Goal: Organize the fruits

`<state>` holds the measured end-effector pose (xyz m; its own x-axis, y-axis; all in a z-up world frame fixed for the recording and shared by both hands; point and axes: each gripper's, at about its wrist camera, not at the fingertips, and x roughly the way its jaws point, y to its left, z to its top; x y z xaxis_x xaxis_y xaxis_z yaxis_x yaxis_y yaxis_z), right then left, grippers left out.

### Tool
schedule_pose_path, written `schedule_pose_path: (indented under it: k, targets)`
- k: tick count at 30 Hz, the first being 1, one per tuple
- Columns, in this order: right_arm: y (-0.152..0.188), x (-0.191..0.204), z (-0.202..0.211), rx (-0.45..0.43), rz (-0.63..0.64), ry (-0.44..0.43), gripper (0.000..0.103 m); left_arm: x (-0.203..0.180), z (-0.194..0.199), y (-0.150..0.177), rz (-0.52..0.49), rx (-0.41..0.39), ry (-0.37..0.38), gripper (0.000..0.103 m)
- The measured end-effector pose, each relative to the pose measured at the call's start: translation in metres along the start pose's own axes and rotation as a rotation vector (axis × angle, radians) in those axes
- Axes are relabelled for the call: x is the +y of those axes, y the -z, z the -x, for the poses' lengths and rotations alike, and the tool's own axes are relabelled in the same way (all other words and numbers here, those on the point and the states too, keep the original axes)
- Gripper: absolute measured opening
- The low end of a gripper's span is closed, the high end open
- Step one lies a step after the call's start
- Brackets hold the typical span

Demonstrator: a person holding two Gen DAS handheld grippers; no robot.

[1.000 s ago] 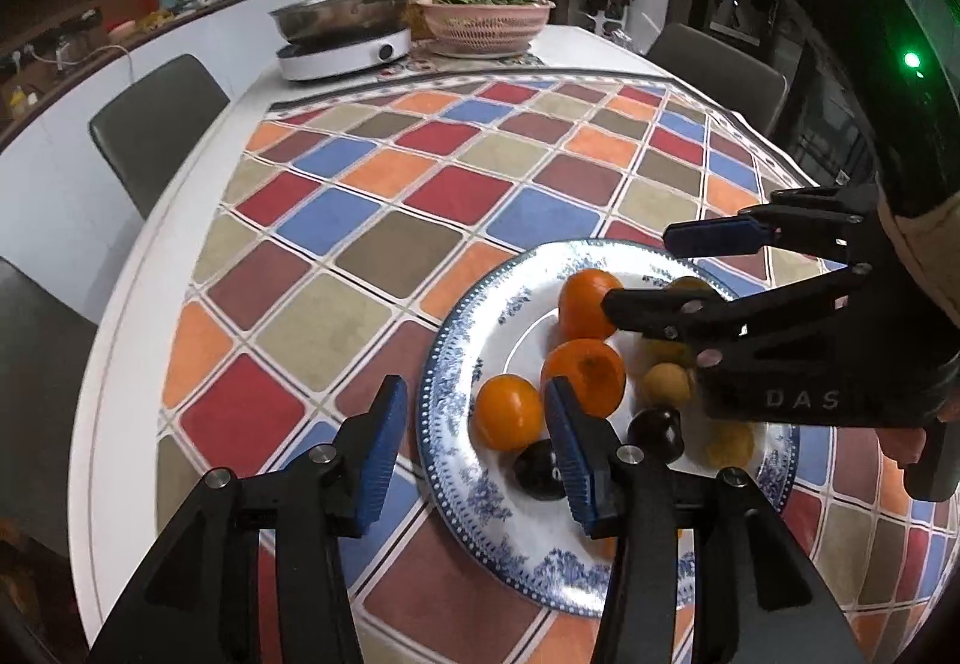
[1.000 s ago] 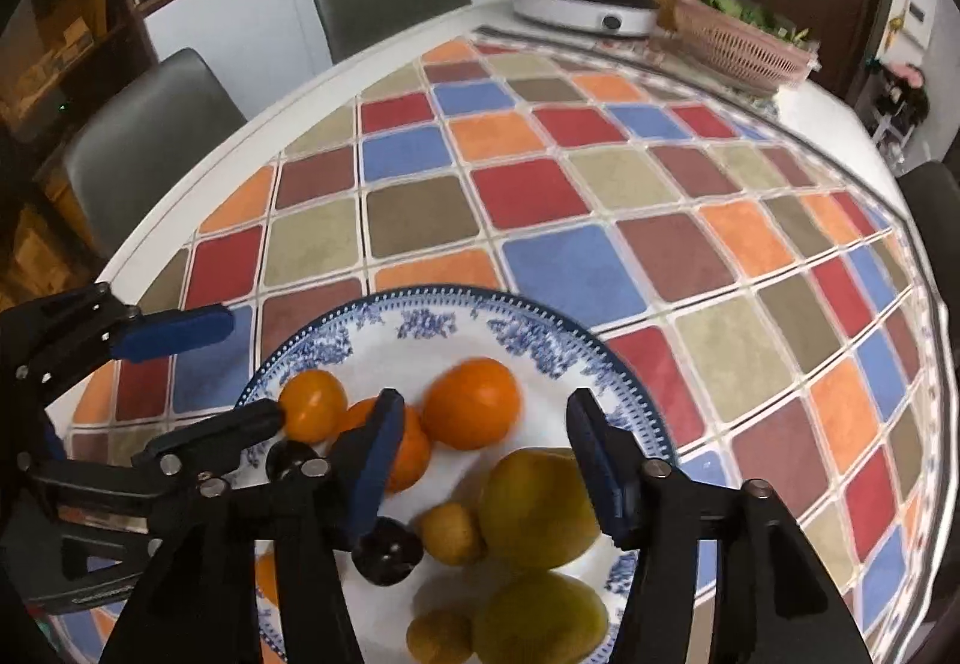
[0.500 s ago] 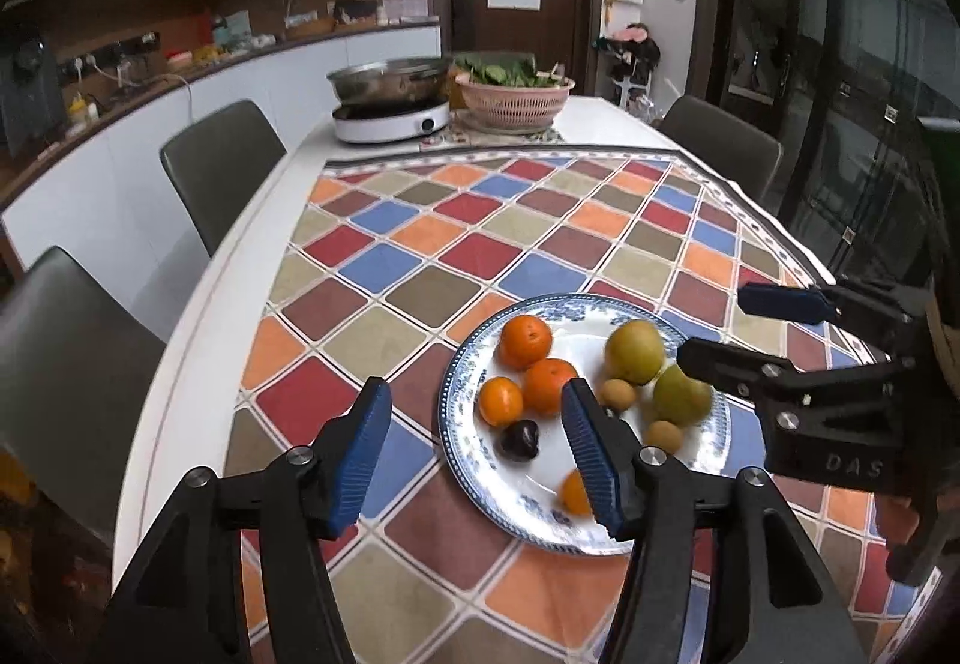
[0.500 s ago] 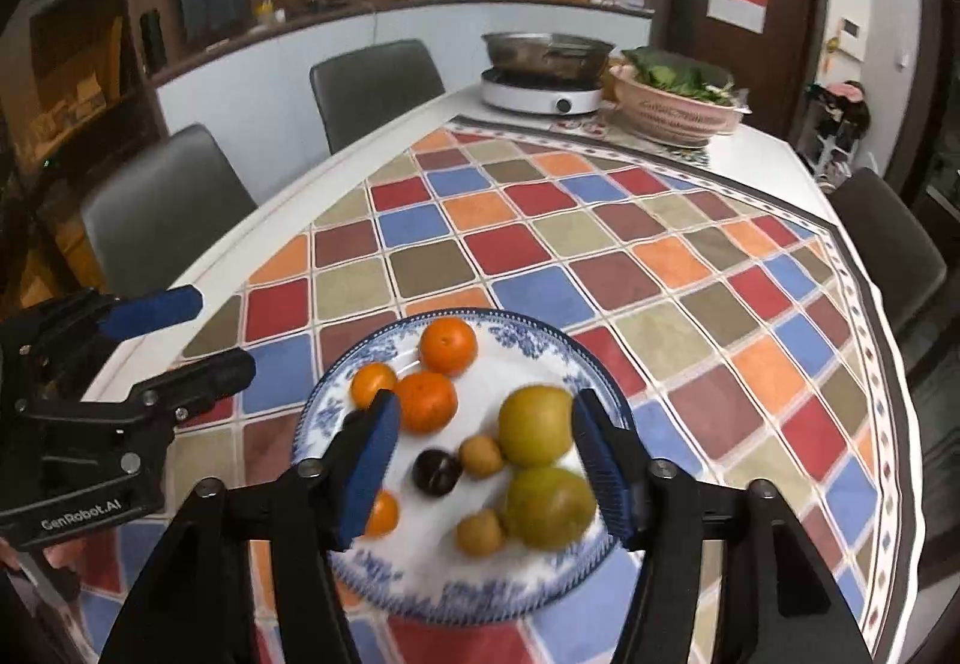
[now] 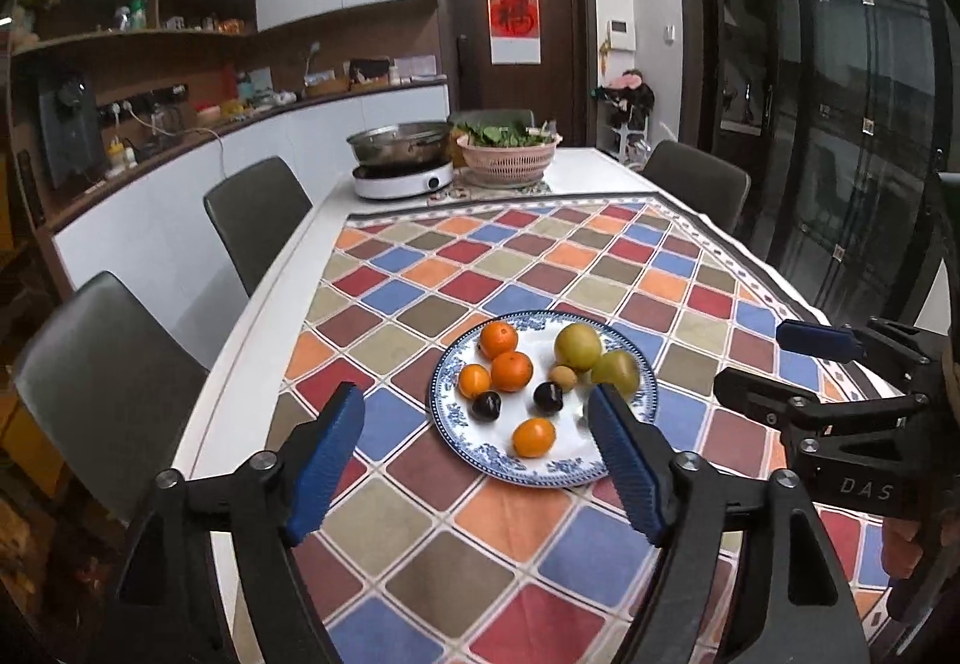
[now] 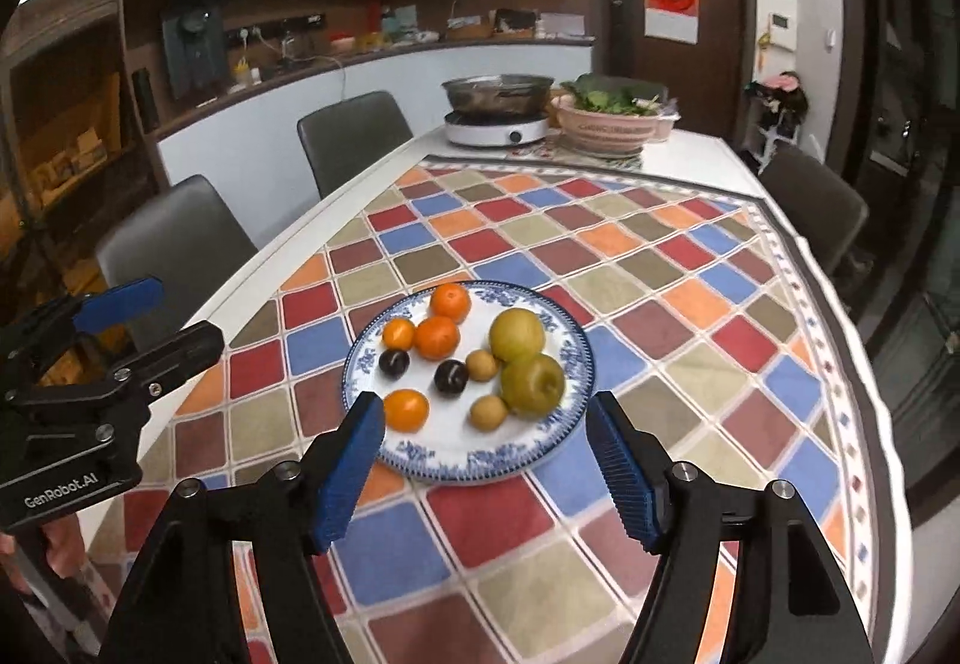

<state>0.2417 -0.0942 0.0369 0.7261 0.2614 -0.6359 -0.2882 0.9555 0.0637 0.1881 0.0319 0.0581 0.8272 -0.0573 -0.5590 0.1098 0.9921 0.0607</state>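
Note:
A blue-patterned plate point(image 5: 624, 469) point(image 6: 480, 469) sits on the checked tablecloth point(image 5: 420, 520) and holds several fruits: oranges point(image 5: 512, 370) point(image 6: 437, 337), two yellow-green pears point(image 5: 577, 346) point(image 6: 533, 384), two dark plums point(image 5: 548, 397) point(image 6: 451, 377) and small brownish fruits point(image 6: 488, 412). My left gripper point(image 5: 477, 460) hovers short of the plate, its jaws opening and empty. My right gripper point(image 6: 487, 463) hangs before the plate's near rim, jaws opening, nothing between them. Each gripper shows at the other view's edge: the right gripper point(image 5: 798, 364), the left gripper point(image 6: 144, 316).
At the table's far end stand a pot on a white cooker point(image 5: 402, 166) point(image 6: 497, 114) and a pink basket of greens point(image 5: 507, 153) point(image 6: 612, 123). Grey chairs point(image 5: 258, 214) point(image 6: 174, 250) line the left side, another chair point(image 5: 699, 184) the right. A counter runs behind.
Both grippers have pulled back and up from over the plate, and their jaws have widened. The fruits stay on the plate, now smaller in both views.

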Motion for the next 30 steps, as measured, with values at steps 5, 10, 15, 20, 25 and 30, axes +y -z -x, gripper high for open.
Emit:
schedule_pose_path:
  k: [5, 10, 15, 20, 25, 30]
  targets:
    - [0.014, 0.002, 0.039, -0.039, 0.002, 0.028, 0.076, -0.009, 0.031, 0.012, 0.023, -0.029, -0.002, 0.081]
    - [0.030, 0.009, 0.071, -0.079, 0.014, 0.047, 0.076, -0.012, 0.056, 0.026, 0.054, -0.045, -0.003, 0.082]
    - [0.044, 0.015, 0.094, -0.115, 0.021, 0.053, 0.076, -0.015, 0.079, 0.039, 0.054, -0.058, -0.015, 0.085]
    - [0.058, 0.019, 0.108, -0.130, 0.008, 0.040, 0.076, -0.019, 0.094, 0.049, 0.041, -0.062, -0.022, 0.085]
    - [0.071, 0.019, 0.116, -0.145, -0.022, 0.039, 0.081, -0.024, 0.102, 0.054, 0.028, -0.068, -0.009, 0.085]
    - [0.078, 0.017, 0.120, -0.150, -0.040, 0.047, 0.081, -0.028, 0.108, 0.058, 0.011, -0.075, -0.027, 0.085]
